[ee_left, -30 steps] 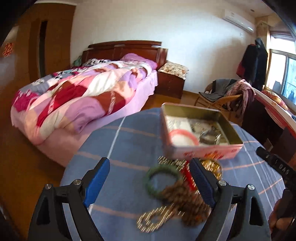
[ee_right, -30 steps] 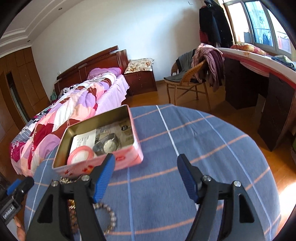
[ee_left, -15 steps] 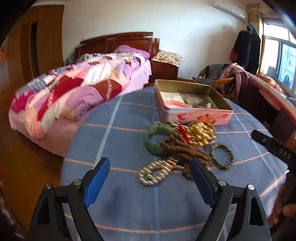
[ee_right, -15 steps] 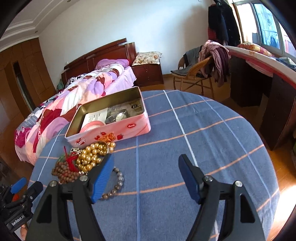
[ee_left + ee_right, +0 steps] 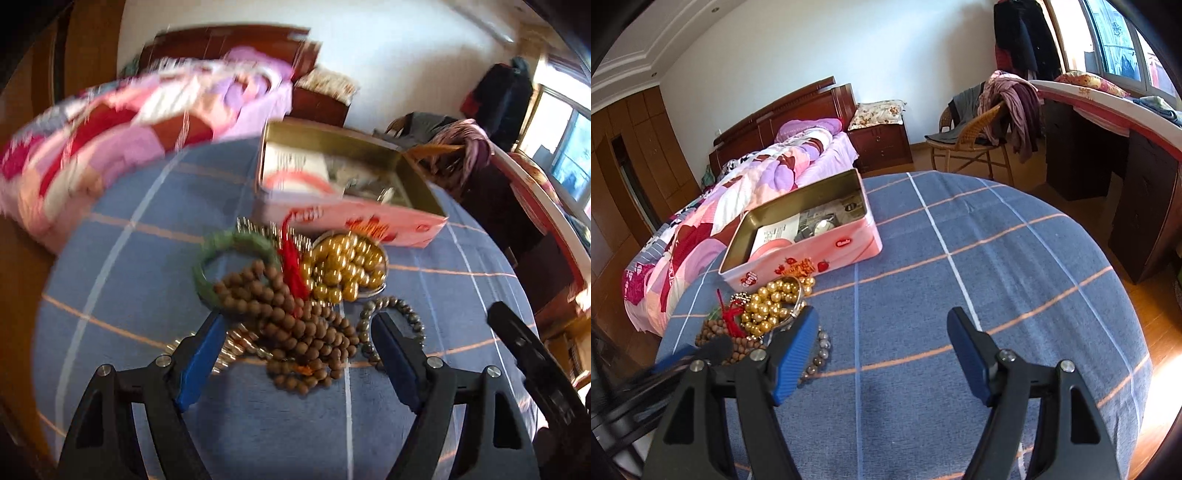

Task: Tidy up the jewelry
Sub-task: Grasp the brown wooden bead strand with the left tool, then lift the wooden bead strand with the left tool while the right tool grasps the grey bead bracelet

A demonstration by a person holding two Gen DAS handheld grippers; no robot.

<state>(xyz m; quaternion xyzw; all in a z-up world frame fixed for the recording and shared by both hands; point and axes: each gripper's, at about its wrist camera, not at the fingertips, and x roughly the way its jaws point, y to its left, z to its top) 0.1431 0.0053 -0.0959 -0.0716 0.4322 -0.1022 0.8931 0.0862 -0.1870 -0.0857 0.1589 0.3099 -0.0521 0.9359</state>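
Left gripper (image 5: 297, 332) is closing its blue pads over the near edge of the jewelry heap, with the brown wooden bead strand (image 5: 291, 325) lying between the jaws but not yet pinched, as far as the blurred left wrist view shows. Right gripper (image 5: 882, 347) hangs wide apart and empty over bare blue checked tablecloth (image 5: 997, 258), to the right of the heap. All the loose pieces sit bunched together just near of the pink tin box (image 5: 347, 218): a green bangle (image 5: 210, 266) at the left, a red tassel (image 5: 291, 266) in the middle, gold pearl beads (image 5: 343, 269) at the right touching the tin's front wall, and a dark bead bracelet (image 5: 391, 321) at the near right. The strands overlap, so a good pick probably means nipping the brown strand at a loop that lies free of the tassel and lifting slowly; a deep bite risks dragging the neighbours along. The tin is open and partly filled, so the strand should go into its free right end.
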